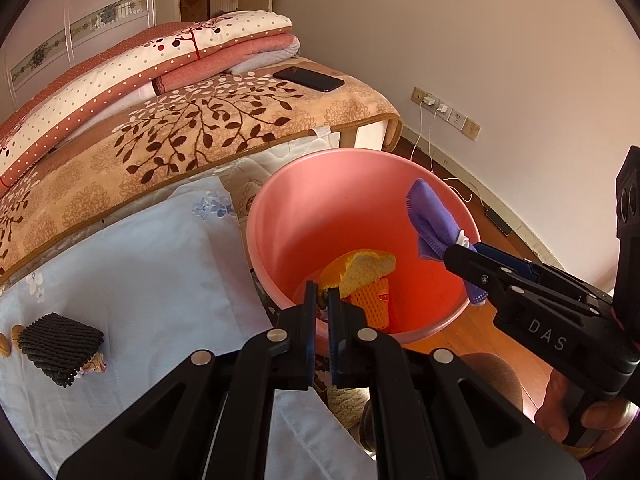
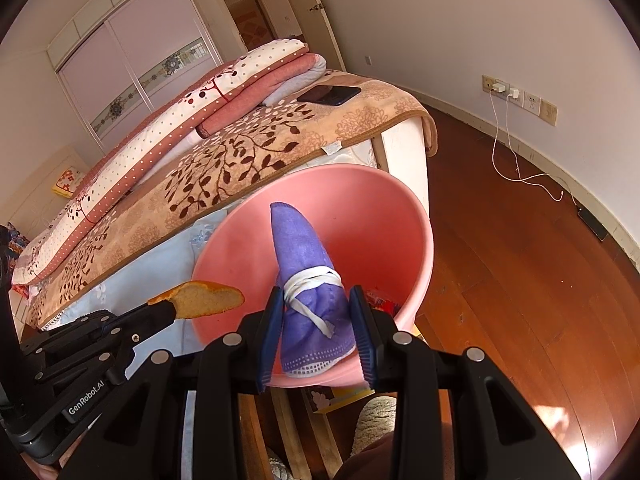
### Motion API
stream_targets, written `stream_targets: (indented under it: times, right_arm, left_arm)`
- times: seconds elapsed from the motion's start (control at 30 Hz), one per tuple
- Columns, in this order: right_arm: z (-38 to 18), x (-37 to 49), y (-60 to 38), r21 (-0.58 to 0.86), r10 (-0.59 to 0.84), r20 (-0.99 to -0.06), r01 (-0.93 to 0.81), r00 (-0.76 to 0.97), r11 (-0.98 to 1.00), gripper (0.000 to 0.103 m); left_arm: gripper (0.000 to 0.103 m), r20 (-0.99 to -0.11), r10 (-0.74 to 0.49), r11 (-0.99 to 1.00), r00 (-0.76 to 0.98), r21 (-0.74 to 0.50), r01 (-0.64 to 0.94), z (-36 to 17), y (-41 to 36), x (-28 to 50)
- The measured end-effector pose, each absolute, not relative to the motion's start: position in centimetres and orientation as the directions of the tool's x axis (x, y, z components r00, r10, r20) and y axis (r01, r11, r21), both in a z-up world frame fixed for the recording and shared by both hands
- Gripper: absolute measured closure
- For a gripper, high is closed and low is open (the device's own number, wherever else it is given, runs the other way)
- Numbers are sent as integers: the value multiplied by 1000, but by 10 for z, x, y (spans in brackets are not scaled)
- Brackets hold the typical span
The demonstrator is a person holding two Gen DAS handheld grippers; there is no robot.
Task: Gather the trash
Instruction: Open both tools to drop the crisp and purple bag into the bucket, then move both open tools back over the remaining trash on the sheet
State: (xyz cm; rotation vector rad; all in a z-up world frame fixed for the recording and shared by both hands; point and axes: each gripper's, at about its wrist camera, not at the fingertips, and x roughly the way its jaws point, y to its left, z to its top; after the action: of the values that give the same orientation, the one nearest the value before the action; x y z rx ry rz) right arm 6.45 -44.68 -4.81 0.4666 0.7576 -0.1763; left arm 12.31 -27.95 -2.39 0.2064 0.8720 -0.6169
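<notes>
A pink bucket (image 1: pixel 340 196) (image 2: pixel 360 208) stands on the floor beside the bed. My left gripper (image 1: pixel 324 298) (image 2: pixel 162 312) is shut on a piece of orange peel (image 1: pixel 366 272) (image 2: pixel 208 298) with pale pith, held over the bucket's near-left rim. My right gripper (image 2: pixel 316 300) (image 1: pixel 460 252) is shut on a rolled purple face mask (image 2: pixel 304 248) (image 1: pixel 432 216) wound with its white straps, held above the bucket's opening. An orange foam net (image 1: pixel 372 308) and a red wrapper (image 2: pixel 380 300) lie at the bucket's bottom.
A black knitted pad (image 1: pixel 60 342) and small shells (image 1: pixel 94 366) lie on the light-blue sheet (image 1: pixel 140 272). A phone (image 1: pixel 308 78) rests on the leaf-patterned blanket. Chargers (image 2: pixel 504 90) with a white cable hang at the wall above the wooden floor (image 2: pixel 520 280).
</notes>
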Motion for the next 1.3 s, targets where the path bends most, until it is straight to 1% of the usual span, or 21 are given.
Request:
stream_targets:
  times: [0.03,0.1,0.13,0.17,0.43,0.53,0.63,0.9,1.3]
  right_arm:
    - [-48,65,-447,342,11,-697,319,717,884,70]
    - [-49,65,-448,341,9,-697,321,717,883,69]
    - [-49,66,-448,342,9,-698,322,716,883,69]
    - [-49,66,-448,341,8,-698,323,716,883,69]
    - [-47,64,-448,342,2,-694,327,720,881,69]
    - [-44,63,-446,338,-3,-691,327,723,882,63]
    - [-40,63,-442,331,-9,-685,322,728,887,62]
    - [-26,59,-421,314,1,-665,278,747,908,61]
    - [-12,65,-362,286,69,-647,158,759,945,61]
  left_arm:
    - [97,-768,-424,808,480,-80,584,-24,-279,124]
    - [87,-765,-433,808,477,-95,582,-24,-278,124]
    - [79,-762,-440,808,475,-105,580,-23,-277,124]
    - [76,-760,-445,808,474,-113,578,-22,-277,124]
    - [76,-748,-473,805,465,-153,573,-18,-269,122]
    - [76,-744,-480,806,465,-165,568,-16,-265,121]
    - [76,-738,-486,807,468,-174,564,-14,-259,119]
    - [76,-718,-487,823,498,-186,536,-5,-235,114]
    - [76,-704,-451,867,549,-199,456,1,-181,105]
